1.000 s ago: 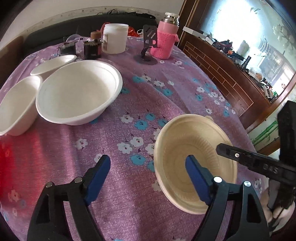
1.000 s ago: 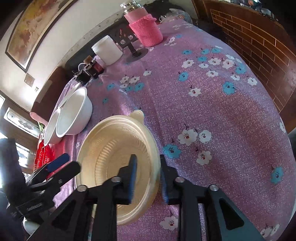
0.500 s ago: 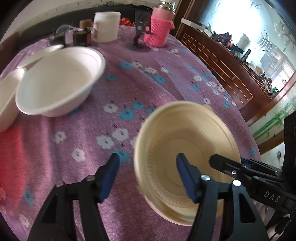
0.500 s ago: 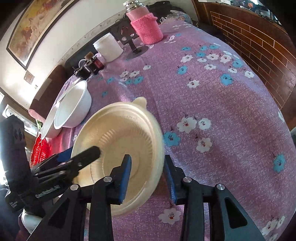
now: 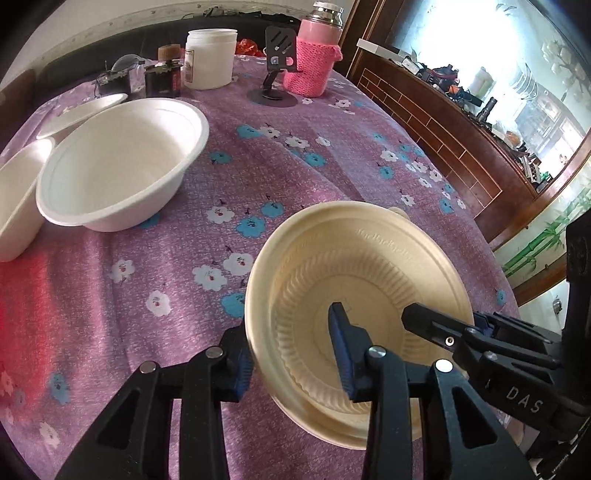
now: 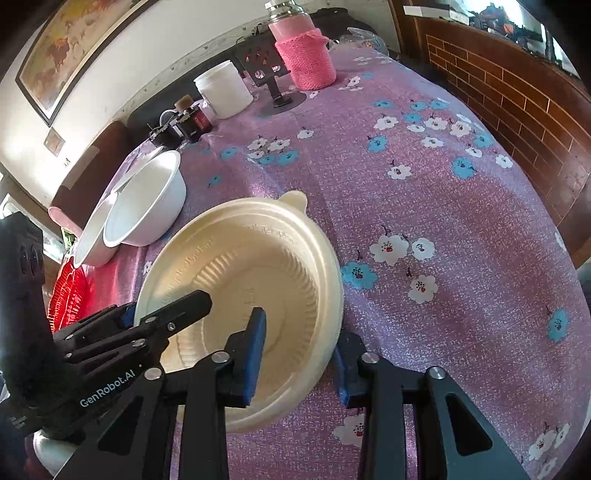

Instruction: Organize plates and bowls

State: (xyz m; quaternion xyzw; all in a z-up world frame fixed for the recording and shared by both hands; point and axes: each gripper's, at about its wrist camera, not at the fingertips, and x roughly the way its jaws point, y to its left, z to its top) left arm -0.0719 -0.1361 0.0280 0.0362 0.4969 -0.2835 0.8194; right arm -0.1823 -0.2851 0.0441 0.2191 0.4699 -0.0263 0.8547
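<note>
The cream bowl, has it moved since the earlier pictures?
Yes. In the left wrist view the cream bowl now covers more flowers of the tablecloth, toward the white bowl.

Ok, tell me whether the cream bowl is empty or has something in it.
Empty. The cream bowl shows only its bare ribbed inside in both wrist views; nothing lies in it, just a finger of each hand-held gripper reaching over its rim.

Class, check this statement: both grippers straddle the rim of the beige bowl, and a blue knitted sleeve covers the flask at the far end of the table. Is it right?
One detail is wrong: the knitted sleeve on the flask is pink, not blue, as the right wrist view shows. The rest stands: the left gripper, its jaws closing, and the right gripper straddle the rim of the beige bowl.
</note>
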